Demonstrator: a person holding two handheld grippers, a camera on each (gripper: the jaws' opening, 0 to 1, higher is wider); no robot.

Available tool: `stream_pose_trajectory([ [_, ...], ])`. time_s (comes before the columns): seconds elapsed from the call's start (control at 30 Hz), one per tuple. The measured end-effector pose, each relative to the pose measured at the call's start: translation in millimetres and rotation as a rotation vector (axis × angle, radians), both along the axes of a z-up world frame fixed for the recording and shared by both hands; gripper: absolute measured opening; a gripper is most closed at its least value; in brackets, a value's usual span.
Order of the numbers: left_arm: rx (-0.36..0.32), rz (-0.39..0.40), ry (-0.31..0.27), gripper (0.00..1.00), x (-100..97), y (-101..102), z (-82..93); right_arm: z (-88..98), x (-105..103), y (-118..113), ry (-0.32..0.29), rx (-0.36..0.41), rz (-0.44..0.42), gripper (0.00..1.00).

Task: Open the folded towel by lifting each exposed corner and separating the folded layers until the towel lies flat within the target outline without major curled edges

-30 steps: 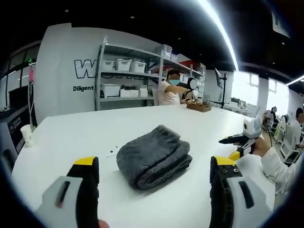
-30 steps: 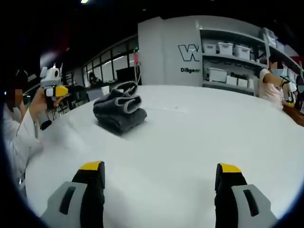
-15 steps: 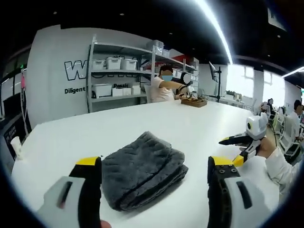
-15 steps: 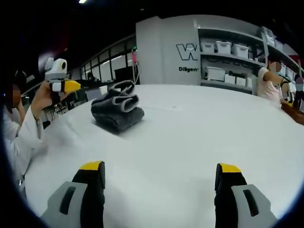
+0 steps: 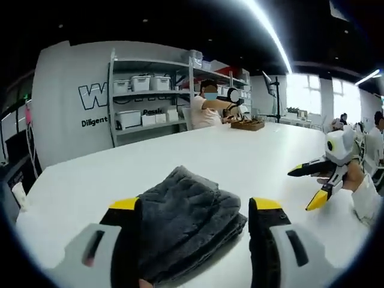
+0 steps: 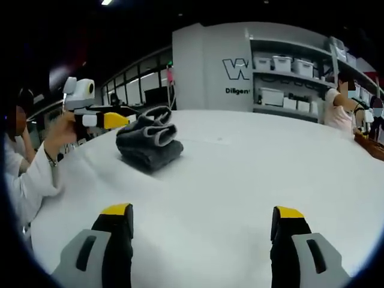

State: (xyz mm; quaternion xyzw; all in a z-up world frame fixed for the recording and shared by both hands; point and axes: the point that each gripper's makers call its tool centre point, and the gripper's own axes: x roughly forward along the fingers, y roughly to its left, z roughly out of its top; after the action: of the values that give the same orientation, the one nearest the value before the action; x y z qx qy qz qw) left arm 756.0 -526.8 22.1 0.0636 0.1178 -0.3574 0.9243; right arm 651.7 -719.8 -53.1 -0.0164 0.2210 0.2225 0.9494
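Overhead, ceiling light strip [image 5: 267, 33] — white table [image 6: 252, 174]

Towel [image 5: 186, 228] plush ribbed cloth; table [image 6: 252, 168] smooth, probably laminate.

Both tools [image 5: 195, 207] [image 6: 201, 213] wide-jawed, apart

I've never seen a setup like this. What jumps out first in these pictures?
A folded grey towel sits on a big white table, and that draws the eye first. The left claw is open right over it, one yellow-tipped jaw on each side, while the right claw is open above bare table farther off. Behind stand shelves of white bins.
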Motion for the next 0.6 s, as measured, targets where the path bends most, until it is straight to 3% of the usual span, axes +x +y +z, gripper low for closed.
stream_pose_trajectory([
  [0.17, -0.032, 0.017, 0.004, 0.50, 9.3, -10, -4.5, -1.6, 0, -1, 0.006, 0.002, -0.002, 0.95],
  [0.33, 0.026, 0.033, -0.011, 0.49, 13.3, -17, -7.7, 1.0, -1, 0, -0.001, -0.002, 0.002, 0.94],
  [0.47, 0.054, 0.055, -0.034, 0.42, 21.1, -21, -8.6, 1.1, -1, 0, -0.002, -0.003, 0.002, 0.94],
  [0.6, 0.051, 0.080, -0.022, 0.36, 26.1, -23, -14.9, 1.0, -2, 1, -0.001, 0.008, 0.008, 0.94],
])
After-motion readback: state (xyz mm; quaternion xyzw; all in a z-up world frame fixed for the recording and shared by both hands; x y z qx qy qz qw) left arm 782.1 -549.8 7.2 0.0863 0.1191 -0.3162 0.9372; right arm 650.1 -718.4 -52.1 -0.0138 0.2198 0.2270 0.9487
